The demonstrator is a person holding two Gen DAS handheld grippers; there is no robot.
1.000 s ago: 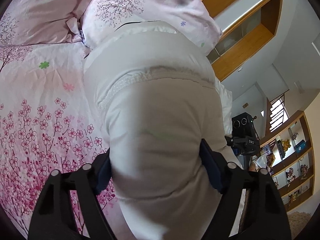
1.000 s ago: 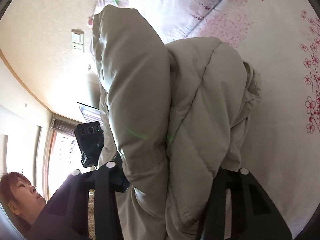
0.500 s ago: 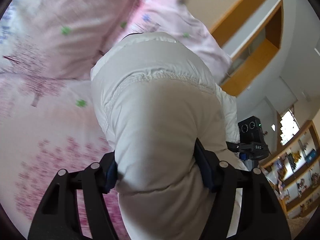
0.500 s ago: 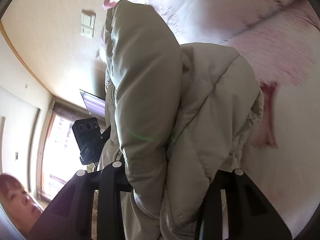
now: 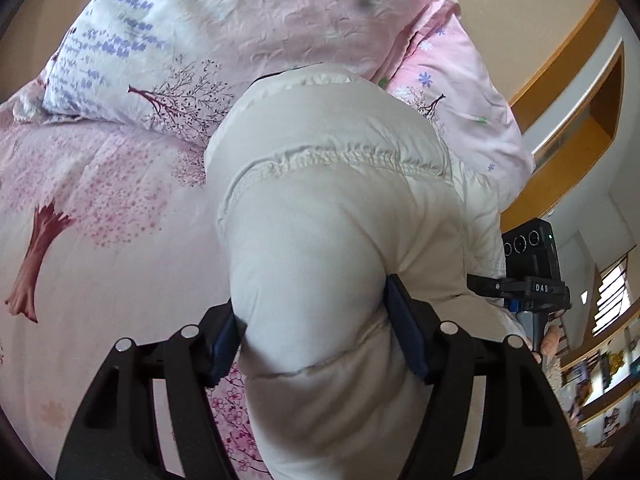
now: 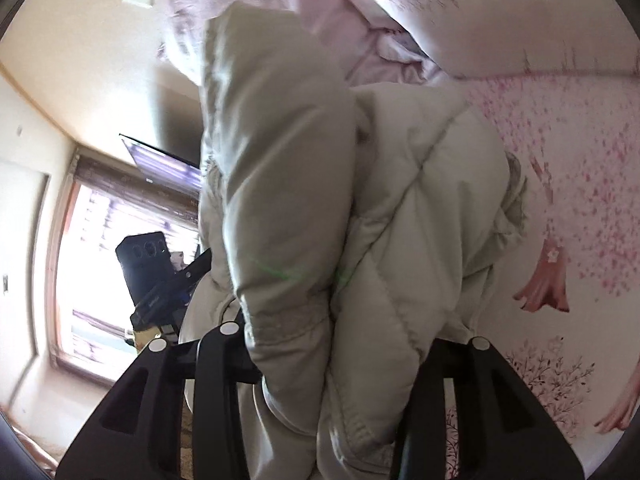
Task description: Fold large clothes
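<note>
A puffy cream quilted jacket [image 5: 320, 240] hangs bunched over the pink blossom-print bed [image 5: 100, 240]. My left gripper [image 5: 316, 336] is shut on a thick roll of it, and the blue pads [image 5: 404, 328] press into both sides. In the right wrist view the same jacket [image 6: 400, 220] fills the middle, folded into two fat lobes. My right gripper [image 6: 328, 360] pinches that bundle near its elastic hem. Its jaws are opening slightly, with the fabric still squeezed between them. Each gripper's tips are buried in the padding.
Pink flowered pillows [image 5: 260, 20] lie right behind the jacket at the head of the bed. The other gripper's camera block [image 5: 528, 248] hangs to the right, and a wooden wall niche [image 5: 580, 120] is beyond it. A bright window [image 6: 88, 260] and a dark screen [image 6: 164, 160] are at left.
Both grippers have carried the jacket across the bed toward the pillows, which now loom larger. The blossom-print sheet has slid back beneath. Both grips still hold.
</note>
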